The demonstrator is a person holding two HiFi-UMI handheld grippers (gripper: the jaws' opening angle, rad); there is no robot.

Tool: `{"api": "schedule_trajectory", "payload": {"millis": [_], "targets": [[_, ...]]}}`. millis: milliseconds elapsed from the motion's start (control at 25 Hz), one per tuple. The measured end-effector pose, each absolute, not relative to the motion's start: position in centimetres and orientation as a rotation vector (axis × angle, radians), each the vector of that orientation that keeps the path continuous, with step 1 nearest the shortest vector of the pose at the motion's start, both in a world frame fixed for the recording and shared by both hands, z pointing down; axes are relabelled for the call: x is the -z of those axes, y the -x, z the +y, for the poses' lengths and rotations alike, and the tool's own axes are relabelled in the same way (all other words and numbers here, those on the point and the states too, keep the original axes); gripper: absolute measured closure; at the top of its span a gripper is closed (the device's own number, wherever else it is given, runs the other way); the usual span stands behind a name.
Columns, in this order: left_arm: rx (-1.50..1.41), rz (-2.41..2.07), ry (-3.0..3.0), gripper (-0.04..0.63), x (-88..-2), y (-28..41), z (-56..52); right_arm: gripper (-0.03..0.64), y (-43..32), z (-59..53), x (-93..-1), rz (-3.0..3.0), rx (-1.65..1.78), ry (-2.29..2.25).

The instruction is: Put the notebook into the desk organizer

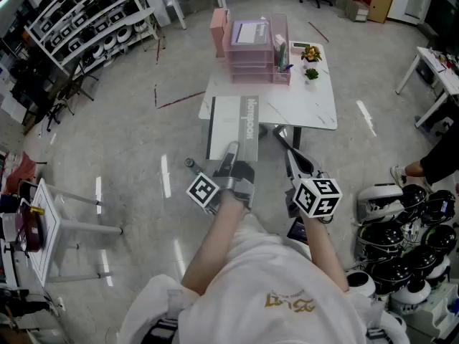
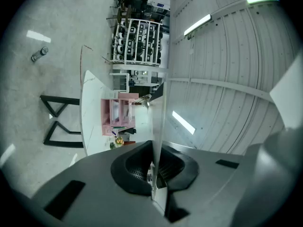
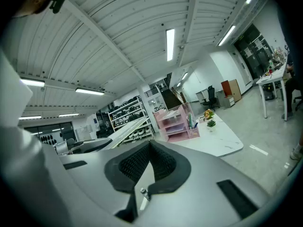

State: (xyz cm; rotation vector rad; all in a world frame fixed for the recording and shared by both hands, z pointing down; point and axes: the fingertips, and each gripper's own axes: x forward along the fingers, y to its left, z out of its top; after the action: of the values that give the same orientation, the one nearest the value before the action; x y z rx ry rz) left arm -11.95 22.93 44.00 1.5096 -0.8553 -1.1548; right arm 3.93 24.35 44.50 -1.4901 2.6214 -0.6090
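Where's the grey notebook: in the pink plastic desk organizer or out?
Out. The grey notebook is clamped by the left gripper, short of the pink plastic desk organizer.

White table [image 1: 308, 110], two small potted plants [image 1: 311, 73], perhaps helmets [image 1: 412, 196] on the floor.

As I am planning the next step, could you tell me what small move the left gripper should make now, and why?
Probably carry the notebook forward toward the pink desk organizer. The left gripper is shut on the notebook's near edge, and the notebook hangs short of the organizer, which stands at the far side of the table.
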Motion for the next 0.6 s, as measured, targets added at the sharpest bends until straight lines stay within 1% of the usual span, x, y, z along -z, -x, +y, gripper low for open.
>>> {"api": "schedule_trajectory", "payload": {"millis": [360, 560, 600], "targets": [[1.161, -0.852, -1.513, 0.571, -44.1, 11.7, 22.8, 0.606, -5.2, 23.8, -44.5, 2.59, 0.59, 1.524], [1.166, -0.854, -1.513, 0.571, -44.0, 11.9, 22.3, 0.605, -5.9, 23.0, -43.6, 2.565, 0.523, 1.5], [1.167, -0.855, -1.519, 0.571, -43.8, 12.0, 22.1, 0.559, -5.9, 22.8, -43.3, 2.566, 0.51, 1.488]]}}
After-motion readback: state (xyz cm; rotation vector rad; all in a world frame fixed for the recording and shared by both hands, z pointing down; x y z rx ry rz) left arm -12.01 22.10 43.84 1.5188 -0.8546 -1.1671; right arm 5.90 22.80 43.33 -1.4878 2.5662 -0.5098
